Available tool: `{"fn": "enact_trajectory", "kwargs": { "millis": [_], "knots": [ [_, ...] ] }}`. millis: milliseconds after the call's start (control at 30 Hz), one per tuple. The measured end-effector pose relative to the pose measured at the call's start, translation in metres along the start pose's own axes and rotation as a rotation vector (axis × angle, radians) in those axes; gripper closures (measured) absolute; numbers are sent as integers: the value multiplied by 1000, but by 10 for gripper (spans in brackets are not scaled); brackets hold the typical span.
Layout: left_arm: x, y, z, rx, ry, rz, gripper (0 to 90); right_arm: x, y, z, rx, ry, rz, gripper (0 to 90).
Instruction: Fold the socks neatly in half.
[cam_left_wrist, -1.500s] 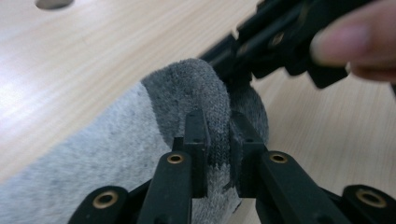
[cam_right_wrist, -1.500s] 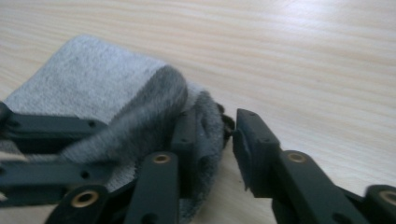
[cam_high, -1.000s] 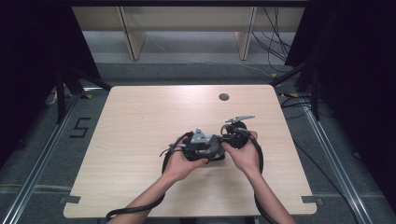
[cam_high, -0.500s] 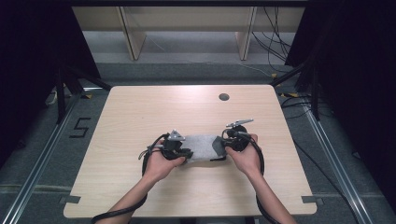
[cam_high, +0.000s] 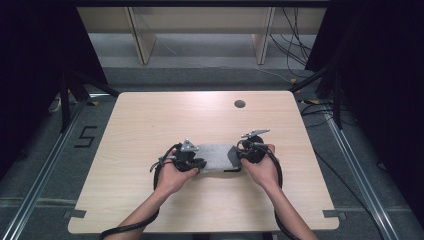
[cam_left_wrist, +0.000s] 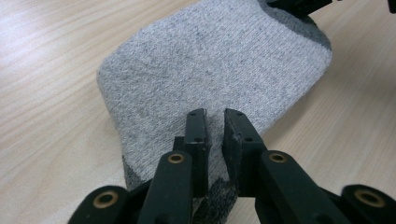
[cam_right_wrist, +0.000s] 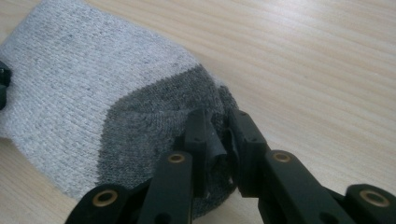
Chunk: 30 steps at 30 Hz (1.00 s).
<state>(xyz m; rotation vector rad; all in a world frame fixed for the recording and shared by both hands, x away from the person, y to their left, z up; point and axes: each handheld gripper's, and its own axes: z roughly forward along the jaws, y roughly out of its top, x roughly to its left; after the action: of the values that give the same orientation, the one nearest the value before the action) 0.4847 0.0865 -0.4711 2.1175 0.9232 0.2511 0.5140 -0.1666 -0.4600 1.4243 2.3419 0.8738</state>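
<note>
Stretching a grey sock (cam_high: 215, 157) flat between two grippers, the person has it lying near the middle of the wooden table (cam_high: 150, 120), a little toward six o'clock. The left gripper (cam_left_wrist: 215, 122) has its jaws nearly shut, pinching the sock's pale end; they have just been closing, with knit between them. The right gripper (cam_right_wrist: 217, 126) is likewise clamped almost closed on a fold of the dark grey toe or heel patch (which of the two is hard to say). Both ends are therefore gripped and the sock looks smoothed out; what probably remains is folding or moving it. No container stands on the table, just a dark round hole (cam_high: 239, 104) toward one o'clock.
</note>
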Motion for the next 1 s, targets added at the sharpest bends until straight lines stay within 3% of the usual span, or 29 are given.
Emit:
{"fn": "enact_trajectory", "kwargs": {
  "millis": [100,167,233,333,367,400,433,467,500,533,600,700,800,867,900,1000],
  "knots": [
    [2,2,-4,-22,-22,-12,715,0,0,-2,-9,-7,4,741],
    [1,4,-8,-54,-5,14,657,0,0,-4,-23,1,26,696],
    [2,6,-13,-89,13,34,591,-3,0,-7,-34,-4,-1,618],
    [6,9,-23,-126,53,71,462,-4,0,-12,-103,23,28,548],
    [7,10,-28,-130,72,77,417,-2,0,-17,-101,17,48,527],
    [11,10,-34,-137,99,81,384,-2,-1,-20,-131,23,44,510],
    [12,9,-36,-141,100,81,335,-3,-2,-24,-178,41,32,491],
    [15,8,-41,-132,110,82,315,-2,-3,-26,-176,47,58,485],
    [19,6,-48,-135,124,80,301,-6,-4,-28,-217,45,13,473],
    [22,5,-52,-142,134,75,288,-7,-5,-33,-235,52,44,459],
    [31,-2,-65,-147,164,90,268,-10,-8,-39,-251,48,56,441],
    [44,-16,-79,-151,186,72,256,-25,-20,-47,-276,37,71,420],
    [58,-34,-91,-144,217,40,252,-36,-31,-50,-275,34,79,410],
    [66,-48,-98,-144,224,23,250,-41,-42,-52,-280,32,149,400],
    [70,-54,-101,-145,230,18,251,-47,-47,-52,-276,25,123,399],
    [78,-75,-110,-170,254,-35,253,-55,-61,-54,-271,12,162,397]
  ]
}}
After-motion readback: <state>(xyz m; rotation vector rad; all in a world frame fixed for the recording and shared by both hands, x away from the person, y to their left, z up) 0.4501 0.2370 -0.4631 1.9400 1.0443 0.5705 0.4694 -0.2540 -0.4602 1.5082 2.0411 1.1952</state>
